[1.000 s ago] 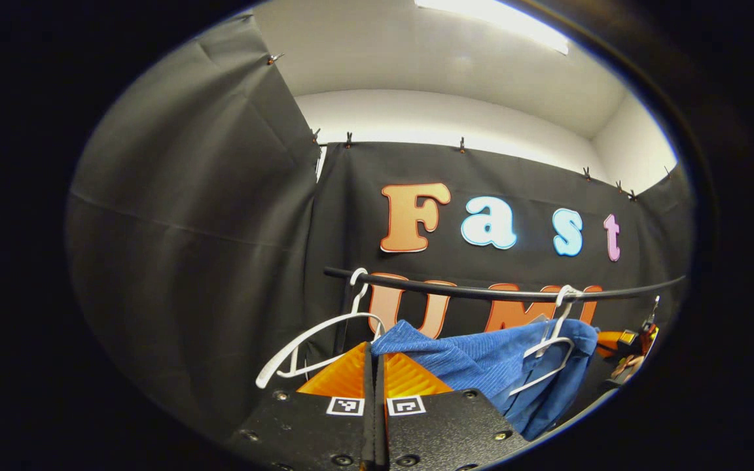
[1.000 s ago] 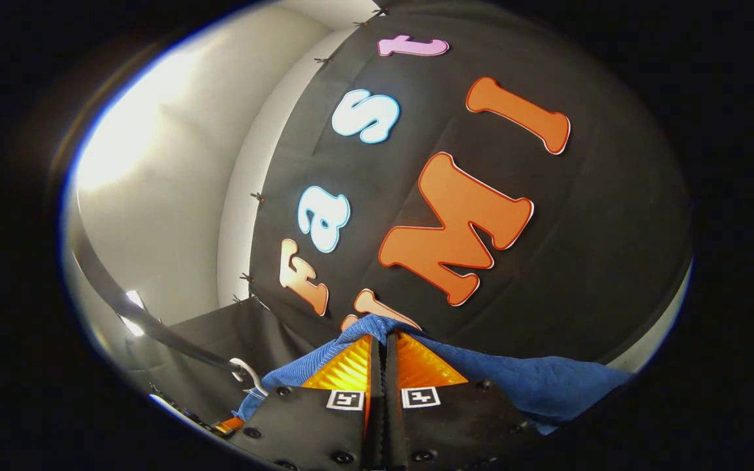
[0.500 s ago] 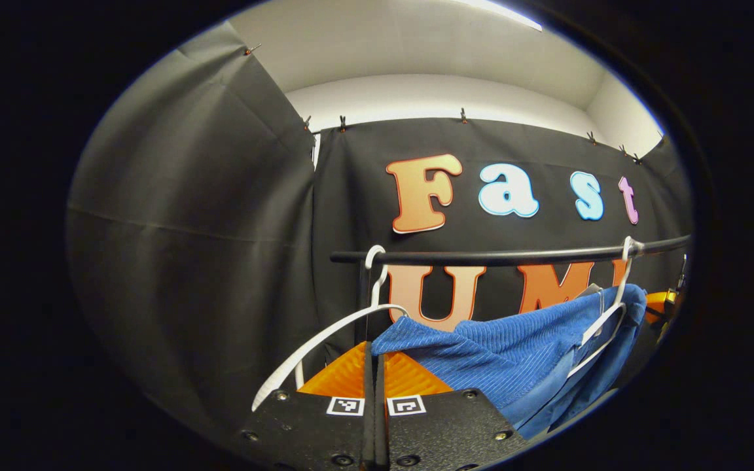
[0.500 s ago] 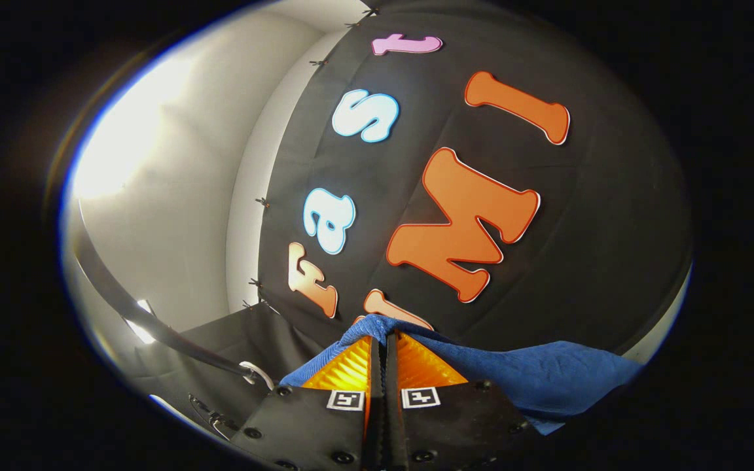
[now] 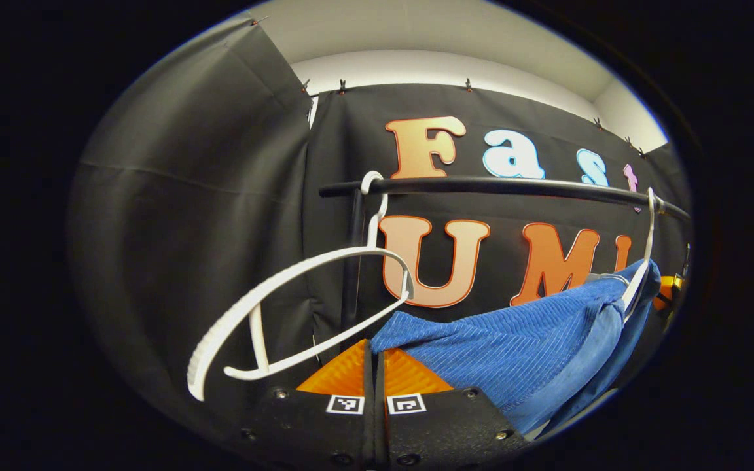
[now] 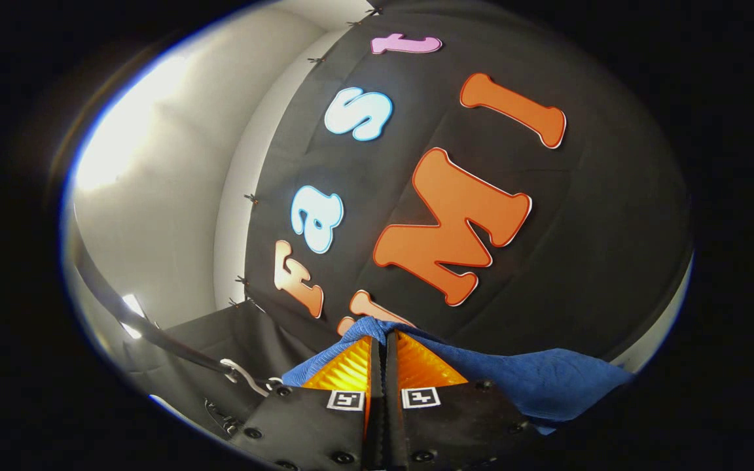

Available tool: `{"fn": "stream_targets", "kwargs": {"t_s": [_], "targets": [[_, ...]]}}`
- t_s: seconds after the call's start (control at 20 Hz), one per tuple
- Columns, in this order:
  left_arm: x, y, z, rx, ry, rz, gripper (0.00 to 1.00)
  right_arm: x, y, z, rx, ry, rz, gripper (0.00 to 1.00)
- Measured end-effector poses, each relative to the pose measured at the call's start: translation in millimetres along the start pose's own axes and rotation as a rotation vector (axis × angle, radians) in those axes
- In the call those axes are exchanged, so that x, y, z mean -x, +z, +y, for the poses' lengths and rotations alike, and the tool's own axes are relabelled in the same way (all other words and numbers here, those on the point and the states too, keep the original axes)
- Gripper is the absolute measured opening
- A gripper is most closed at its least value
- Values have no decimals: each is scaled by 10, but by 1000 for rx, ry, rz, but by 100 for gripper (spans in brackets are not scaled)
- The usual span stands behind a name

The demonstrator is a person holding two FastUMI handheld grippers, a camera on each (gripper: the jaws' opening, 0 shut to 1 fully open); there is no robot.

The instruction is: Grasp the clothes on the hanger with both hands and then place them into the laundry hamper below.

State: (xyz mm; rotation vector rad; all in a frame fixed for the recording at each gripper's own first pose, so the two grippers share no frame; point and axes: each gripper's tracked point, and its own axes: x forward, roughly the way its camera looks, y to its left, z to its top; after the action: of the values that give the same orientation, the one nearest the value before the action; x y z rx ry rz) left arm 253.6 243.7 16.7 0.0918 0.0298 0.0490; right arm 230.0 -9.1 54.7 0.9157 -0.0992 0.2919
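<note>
Both jaws are closed on the blue ribbed cloth garment [image 5: 508, 347] — left gripper [image 5: 374, 356], right gripper [image 6: 383, 343]. Lower both together, away from the white plastic hanger [image 5: 285, 314].

In the left gripper view, a black horizontal clothes rail [image 5: 501, 186] barred the way at 12 o'clock, and an empty white plastic hanger [image 5: 298, 307] hung tilted at 10 o'clock. A blue ribbed garment [image 5: 514, 353] blocked 3 o'clock; between hanger and garment the space stood open up to the rail.
</note>
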Motion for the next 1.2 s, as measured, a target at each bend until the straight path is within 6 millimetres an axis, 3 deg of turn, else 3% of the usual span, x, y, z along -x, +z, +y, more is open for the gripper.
{"fn": "stream_targets", "kwargs": {"t_s": [0.2, 0.3, 0.4, 0.55, 0.6, 0.65, 0.7, 0.85, 0.95, 1.0, 1.05, 1.1, 1.15, 1.2], "targets": [[45, -422, -57, 2, -3, 59, 0, -113, -53, -369, -12, -98, 19, 7], [109, -464, -22, -9, 9, 51, 0, -164, 5, -591, -12, -151, -14, 7], [81, -546, 18, -26, 31, 71, 0, -131, 58, -938, 8, -245, -28, 7], [80, -597, -55, 2, 14, 69, 0, 42, 220, -771, -8, -168, -70, 7], [108, -610, -36, -5, 19, 71, 0, 99, 170, -681, 34, -136, -48, 7], [109, -639, -50, -3, 22, 80, 0, 140, 44, -618, 80, -123, -11, 0], [93, -657, -88, 12, 18, 88, 0, 233, -101, -629, 131, -127, 30, 7], [136, -679, -102, 51, 15, 91, 1, 419, -501, -666, 244, -156, 127, 7], [154, -661, -82, 23, 29, 84, 0, 528, -706, -583, 310, -145, 147, 67], [137, -654, -100, 18, 30, 83, 0, 572, -773, -519, 340, -138, 146, 83], [134, -656, -109, 21, 28, 86, 0, 574, -844, -506, 363, -140, 150, 86], [170, -667, -90, 24, 28, 88, 0, 572, -911, -517, 382, -155, 158, 81], [195, -665, -74, 21, 32, 88, 0, 565, -993, -524, 398, -168, 170, 96], [211, -669, -83, 16, 33, 88, 0, 556, -1089, -507, 418, -171, 183, 86]]}}
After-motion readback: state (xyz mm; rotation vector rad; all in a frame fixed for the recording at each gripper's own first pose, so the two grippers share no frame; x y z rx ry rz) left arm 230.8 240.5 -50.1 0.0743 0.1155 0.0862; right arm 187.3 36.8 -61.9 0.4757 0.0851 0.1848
